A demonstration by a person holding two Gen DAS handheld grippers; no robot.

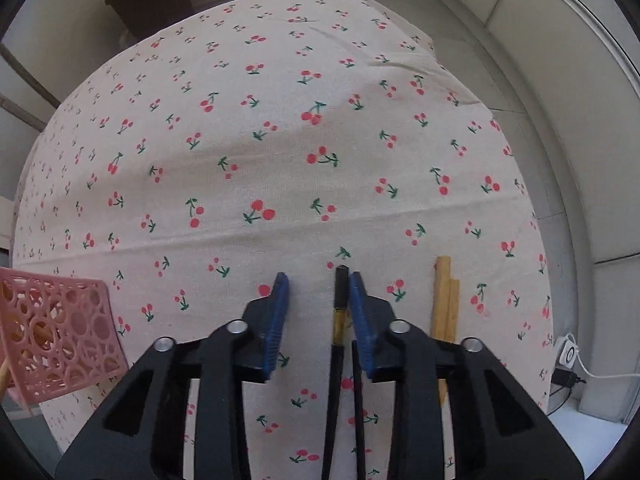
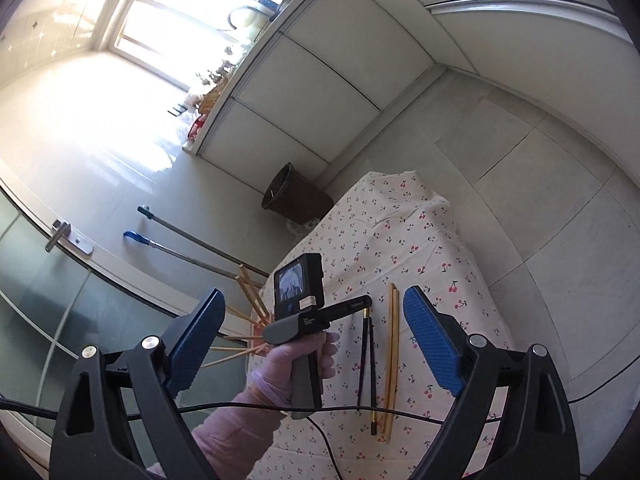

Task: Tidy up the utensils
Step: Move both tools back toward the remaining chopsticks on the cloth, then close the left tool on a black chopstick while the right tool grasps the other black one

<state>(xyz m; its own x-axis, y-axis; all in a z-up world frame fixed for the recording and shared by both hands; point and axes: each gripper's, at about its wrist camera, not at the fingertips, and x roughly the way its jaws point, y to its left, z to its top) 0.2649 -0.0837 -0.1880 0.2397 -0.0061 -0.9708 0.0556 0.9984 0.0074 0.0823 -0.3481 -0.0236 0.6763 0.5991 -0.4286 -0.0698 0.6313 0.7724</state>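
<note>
In the left wrist view my left gripper (image 1: pixel 318 280) points down at the cherry-print tablecloth (image 1: pixel 280 140). Two black chopsticks (image 1: pixel 340 308) lie between its blue pads, the longer one against the right pad, while the left pad stands apart from them. A pair of wooden chopsticks (image 1: pixel 444 300) lies just to the right, and a pink openwork basket (image 1: pixel 60 332) sits at the left edge. My right gripper (image 2: pixel 314 292) hangs wide open above the table with nothing in it. Beyond it a gloved hand (image 2: pixel 304 360) holds the left gripper over the black chopsticks (image 2: pixel 368 360) and the wooden pair (image 2: pixel 392 360).
Several wooden chopsticks (image 2: pixel 248 292) stick out of the pink basket at the table's left edge. A dark waste bin (image 2: pixel 296 196) stands on the floor past the table's far end. Mop handles (image 2: pixel 180 248) lean on the wall. A white charger and cable (image 1: pixel 568 354) lie right of the table.
</note>
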